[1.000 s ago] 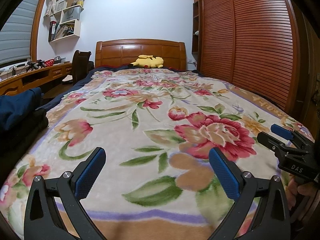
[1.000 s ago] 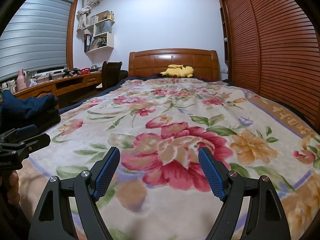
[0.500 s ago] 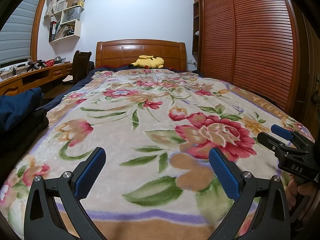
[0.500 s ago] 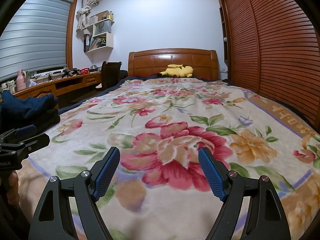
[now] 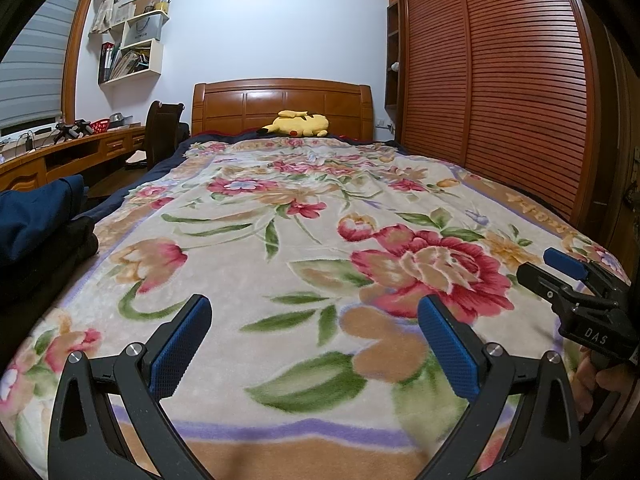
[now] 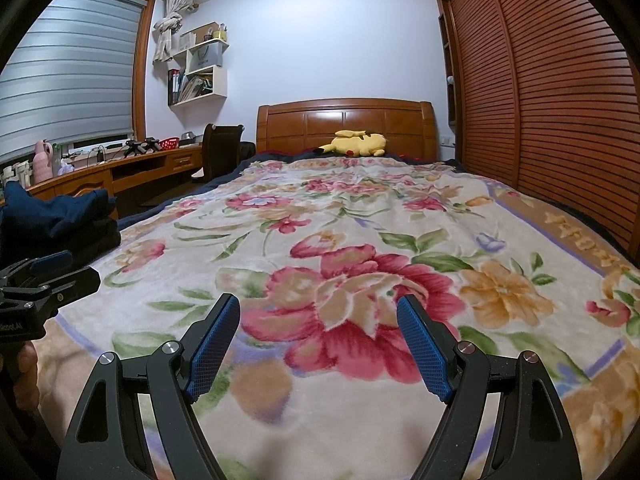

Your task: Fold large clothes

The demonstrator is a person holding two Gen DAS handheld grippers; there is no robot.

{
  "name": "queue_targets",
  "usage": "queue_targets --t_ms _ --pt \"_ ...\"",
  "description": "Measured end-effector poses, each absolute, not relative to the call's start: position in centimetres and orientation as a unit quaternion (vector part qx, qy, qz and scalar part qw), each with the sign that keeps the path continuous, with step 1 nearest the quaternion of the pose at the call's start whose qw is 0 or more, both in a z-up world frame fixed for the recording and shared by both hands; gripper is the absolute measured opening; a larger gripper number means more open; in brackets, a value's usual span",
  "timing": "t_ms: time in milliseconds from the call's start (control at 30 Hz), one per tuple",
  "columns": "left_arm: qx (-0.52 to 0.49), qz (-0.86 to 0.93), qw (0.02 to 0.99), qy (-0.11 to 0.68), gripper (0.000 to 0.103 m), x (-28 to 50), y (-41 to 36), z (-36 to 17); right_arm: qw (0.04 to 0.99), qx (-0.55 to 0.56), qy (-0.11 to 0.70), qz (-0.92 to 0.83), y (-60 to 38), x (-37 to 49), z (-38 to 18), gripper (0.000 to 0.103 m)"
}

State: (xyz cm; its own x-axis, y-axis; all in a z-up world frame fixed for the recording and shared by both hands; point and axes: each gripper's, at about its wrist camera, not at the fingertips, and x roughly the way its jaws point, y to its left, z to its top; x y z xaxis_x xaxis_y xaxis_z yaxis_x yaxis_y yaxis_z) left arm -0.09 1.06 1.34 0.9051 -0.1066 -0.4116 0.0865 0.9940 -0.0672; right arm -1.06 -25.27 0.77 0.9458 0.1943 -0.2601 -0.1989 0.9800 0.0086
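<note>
So the right wrist view picks up stuff the left one cuts off: the window blind (image 6: 68, 76) and a pink bottle (image 6: 41, 159) at the far end of the bench (image 6: 132, 166), while the left wrist view shows more of the slatted wardrobe doors (image 5: 500, 92) running along the bed's (image 5: 280, 220) other side. Each view also catches the other tool: the right gripper (image 5: 568, 276) sits at the edge of the left view with a hand under it, and the left gripper (image 6: 44, 276) pokes in at the edge of the right view. Both show the flowery blanket (image 6: 340, 240) covering the bed, a yellow plush (image 5: 298, 124) up by the headboard (image 6: 344, 120), a dark chair (image 5: 162, 132) beside the bed and wall shelves (image 6: 200, 72) above the bench. Nothing lies between either tool and the blanket. Both sets of jaws are spread wide with nothing in them, hovering low over the foot end of the bed. The clothes, a dark blue and black pile (image 5: 36, 220), sit at the bed's bench-side edge, well off to the outside of the left jaws and apart from them; the right view has the same pile just past the left gripper.
</note>
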Motion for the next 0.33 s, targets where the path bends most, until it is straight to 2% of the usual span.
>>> queue_targets --t_ms 333 --pt "-0.023 -0.05 0.976 0.212 0.103 -0.06 1.1 1.32 0.986 -0.009 0.133 0.1 -25.4 -1.01 0.75 0.082"
